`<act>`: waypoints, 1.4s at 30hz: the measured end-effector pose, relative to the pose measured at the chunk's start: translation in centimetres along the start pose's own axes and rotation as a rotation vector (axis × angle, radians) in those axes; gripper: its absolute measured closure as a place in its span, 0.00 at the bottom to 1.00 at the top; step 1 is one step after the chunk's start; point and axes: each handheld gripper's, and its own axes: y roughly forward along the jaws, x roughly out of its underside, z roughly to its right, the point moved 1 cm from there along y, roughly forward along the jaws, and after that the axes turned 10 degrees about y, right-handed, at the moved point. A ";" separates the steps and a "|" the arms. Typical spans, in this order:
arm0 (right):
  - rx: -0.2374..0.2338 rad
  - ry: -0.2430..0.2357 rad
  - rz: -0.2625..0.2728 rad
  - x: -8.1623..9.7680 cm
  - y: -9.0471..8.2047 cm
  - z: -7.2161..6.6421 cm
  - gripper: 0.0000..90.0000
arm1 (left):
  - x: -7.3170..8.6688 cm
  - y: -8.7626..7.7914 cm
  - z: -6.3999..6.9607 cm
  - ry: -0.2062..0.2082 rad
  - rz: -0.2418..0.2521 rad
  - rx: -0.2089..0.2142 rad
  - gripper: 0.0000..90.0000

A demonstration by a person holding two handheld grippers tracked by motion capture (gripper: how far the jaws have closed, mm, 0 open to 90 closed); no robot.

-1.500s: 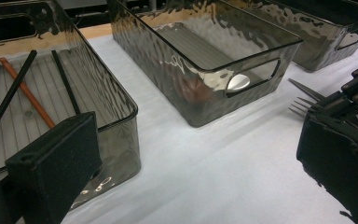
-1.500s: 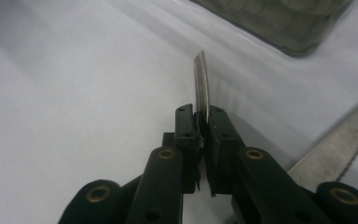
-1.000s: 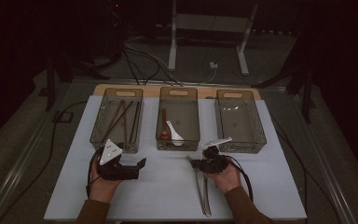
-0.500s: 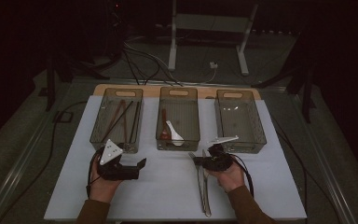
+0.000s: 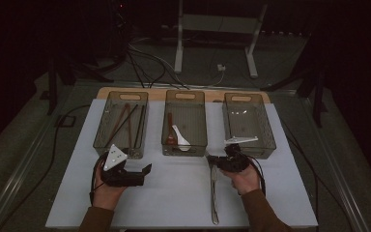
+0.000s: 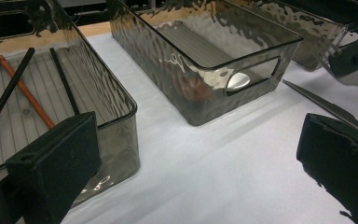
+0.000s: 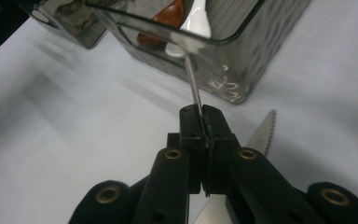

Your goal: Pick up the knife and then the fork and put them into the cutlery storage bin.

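Thin rod (image 7: 193, 84) beside bin rim (image 7: 223, 42)

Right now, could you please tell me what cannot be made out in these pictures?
- Thin metal utensil clamped in the right gripper: far end blurs against the middle bin, right gripper view; type unclear.
- Knife: mostly under the fingers, same view.
- Spoons: smeared by the bin's rippled wall, left gripper view.

Three bins (image 5: 185, 145) in a row, knife (image 5: 214, 193) before middle bin, spoons (image 5: 176, 136) inside.
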 end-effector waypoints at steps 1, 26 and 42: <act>0.001 0.003 0.004 -0.1 -0.1 0.1 0.99 | 0.0 0.0 0.0 -0.001 0.002 0.000 0.01; 0.045 0.065 0.111 -2.7 -3.1 2.5 0.99 | -0.4 -0.8 -0.1 0.002 0.024 -0.006 0.01; 0.079 0.106 0.183 -4.8 -5.0 4.4 0.99 | 0.5 -2.3 -0.7 -0.013 0.027 -0.034 0.01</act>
